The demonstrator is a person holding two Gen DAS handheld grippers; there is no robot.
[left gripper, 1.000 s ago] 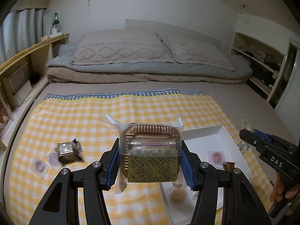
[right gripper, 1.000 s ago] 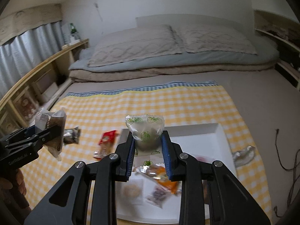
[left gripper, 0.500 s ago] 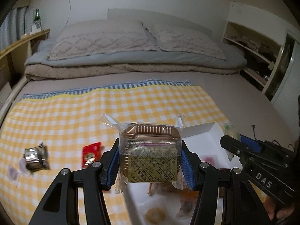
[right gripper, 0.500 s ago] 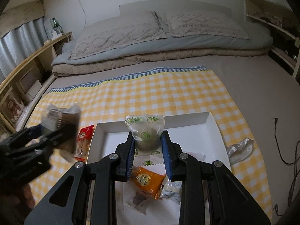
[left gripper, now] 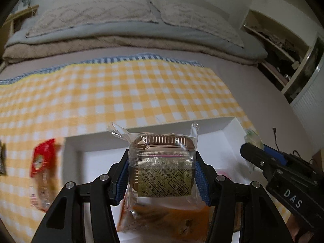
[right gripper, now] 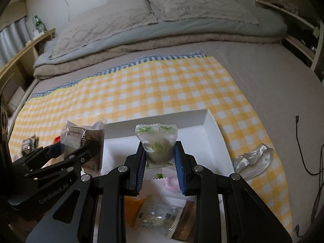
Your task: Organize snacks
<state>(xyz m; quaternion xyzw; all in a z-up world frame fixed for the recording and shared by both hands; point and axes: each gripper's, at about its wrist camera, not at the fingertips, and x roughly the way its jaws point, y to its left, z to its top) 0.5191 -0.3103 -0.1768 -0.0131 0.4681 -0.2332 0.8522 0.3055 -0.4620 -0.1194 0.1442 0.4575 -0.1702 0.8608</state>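
Left wrist view shows my left gripper (left gripper: 162, 172) clamped on a clear-wrapped cake in a brown fluted cup (left gripper: 162, 162), hanging over the near half of the white tray (left gripper: 228, 127). Over on the right wrist view, my right gripper (right gripper: 160, 160) is pinched nearly closed on a small strawberry-print packet (right gripper: 157, 143), also above the tray's middle. As I judge it, the sorting is well along but not finished: several snacks already lie in the tray below my fingers, among them an orange packet (right gripper: 132, 208) and a clear-wrapped one beside it, though motion blur keeps me from counting them. Both pieces I'm carrying are not yet set down. Outside the tray, a red packet (left gripper: 41, 158) sits on the yellow checked cloth (left gripper: 121, 93) just beside the tray's left wall, a dark foil-wrapped piece (right gripper: 28, 144) lies further left, and a crumpled clear wrapper (right gripper: 253, 158) rests off the tray's right edge. Those look like what remains after these two drops.
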